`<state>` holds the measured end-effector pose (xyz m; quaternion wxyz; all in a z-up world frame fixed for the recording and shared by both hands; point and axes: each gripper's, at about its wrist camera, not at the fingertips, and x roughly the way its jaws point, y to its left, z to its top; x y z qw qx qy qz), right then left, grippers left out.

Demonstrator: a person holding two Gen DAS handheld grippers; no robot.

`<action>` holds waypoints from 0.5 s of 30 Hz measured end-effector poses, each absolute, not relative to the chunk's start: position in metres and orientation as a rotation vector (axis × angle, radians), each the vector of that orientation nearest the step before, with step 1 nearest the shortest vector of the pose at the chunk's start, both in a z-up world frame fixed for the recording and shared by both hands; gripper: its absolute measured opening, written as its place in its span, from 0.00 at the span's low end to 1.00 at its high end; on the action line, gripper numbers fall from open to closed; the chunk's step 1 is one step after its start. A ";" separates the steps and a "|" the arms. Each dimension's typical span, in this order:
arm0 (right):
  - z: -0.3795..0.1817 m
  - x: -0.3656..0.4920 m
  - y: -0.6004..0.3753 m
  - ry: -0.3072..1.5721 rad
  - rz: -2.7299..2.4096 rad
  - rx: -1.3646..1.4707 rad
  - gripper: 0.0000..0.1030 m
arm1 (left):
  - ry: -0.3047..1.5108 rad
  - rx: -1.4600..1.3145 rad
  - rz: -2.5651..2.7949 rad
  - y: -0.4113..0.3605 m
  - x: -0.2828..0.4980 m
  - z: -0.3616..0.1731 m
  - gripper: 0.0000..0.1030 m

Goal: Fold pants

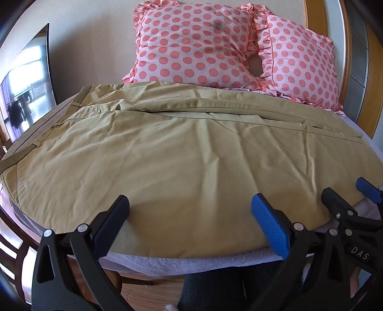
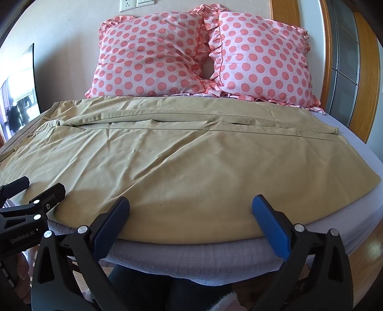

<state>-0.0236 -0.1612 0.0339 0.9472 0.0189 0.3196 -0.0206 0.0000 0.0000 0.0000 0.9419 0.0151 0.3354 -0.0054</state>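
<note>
The khaki pants [image 1: 191, 148] lie flat on the bed [image 2: 215, 251] directly ahead of both grippers, long axis running crosswise, waistband to the left and cuffs to the right, with the left gripper [image 1: 190, 213] and right gripper [image 2: 190, 213] both spread wide, holding nothing, at the near edge.

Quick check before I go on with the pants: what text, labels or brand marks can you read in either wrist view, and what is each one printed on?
"DAS": white letters on the black body of the right gripper, seen from the left wrist view.
"GenRoboL.AI", last letters uncertain: white print on the black body of the left gripper, seen from the right wrist view.
No readable text on the pants, the pillows or the wall switch plates.
</note>
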 end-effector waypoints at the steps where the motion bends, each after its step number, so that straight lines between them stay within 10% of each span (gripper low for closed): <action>1: 0.034 -0.024 -0.161 0.651 -0.042 0.039 0.99 | 0.684 0.031 -0.011 0.000 0.000 0.000 0.98; 15: 0.034 -0.024 -0.161 0.650 -0.042 0.039 0.99 | 0.682 0.031 -0.011 0.000 0.000 0.000 0.98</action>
